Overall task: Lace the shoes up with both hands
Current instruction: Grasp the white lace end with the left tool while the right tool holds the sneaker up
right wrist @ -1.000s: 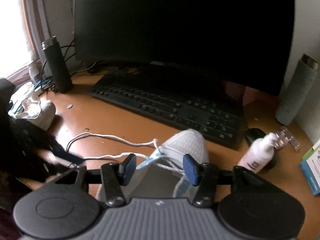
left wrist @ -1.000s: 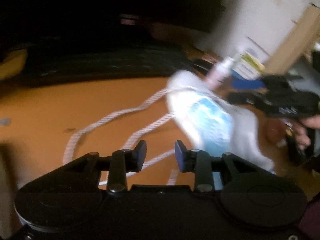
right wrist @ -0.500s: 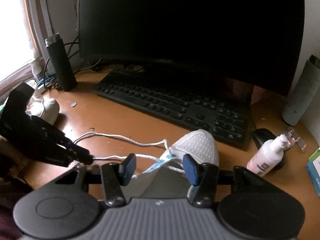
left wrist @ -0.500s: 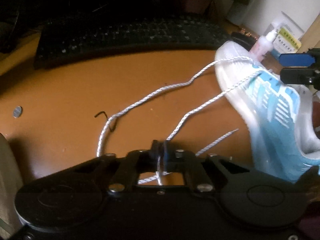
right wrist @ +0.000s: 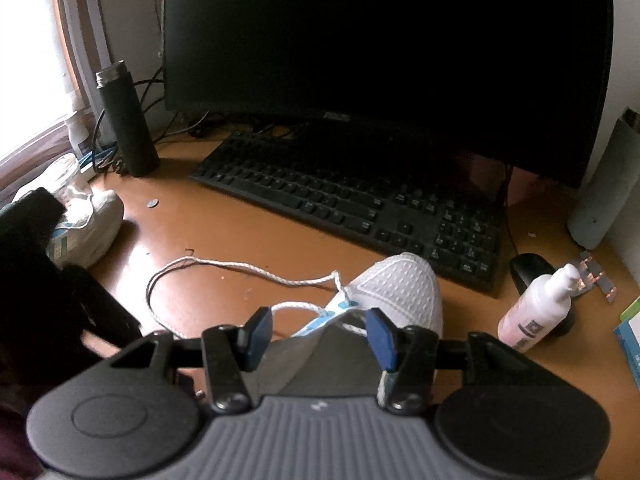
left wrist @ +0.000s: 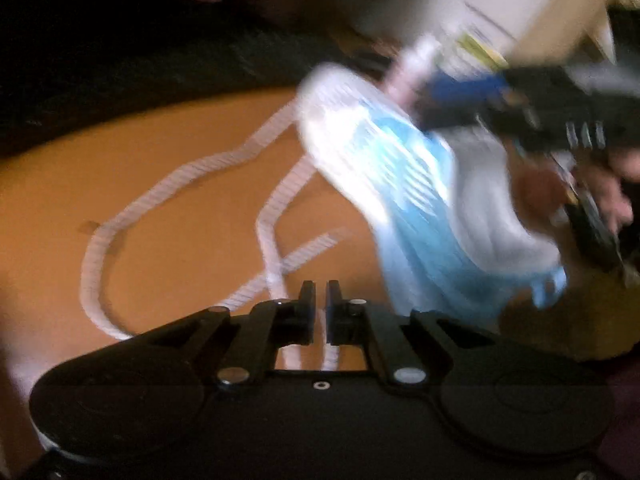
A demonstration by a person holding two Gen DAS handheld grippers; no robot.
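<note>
On the bench point(right wrist: 248, 240), your shoe point(right wrist: 400, 292) lies toe toward the keyboard point(right wrist: 352, 200), directly under the right tool point(right wrist: 318, 334), whose fingers stand apart over the tongue. The lace point(right wrist: 240, 268) trails left across bare bench. Your left tool point(left wrist: 320, 304) is nearly closed; blur hides whether it pinches the lace. A bottle point(right wrist: 536, 312) and mouse point(right wrist: 532, 268) crowd the right; a second shoe point(right wrist: 88, 220) sits at the left edge.

Shoe point(right wrist: 400, 292) at desk point(right wrist: 240, 240) front edge, keyboard point(right wrist: 352, 208) behind it, lace point(right wrist: 240, 268) trailing left, second shoe point(right wrist: 88, 220) at left edge.
</note>
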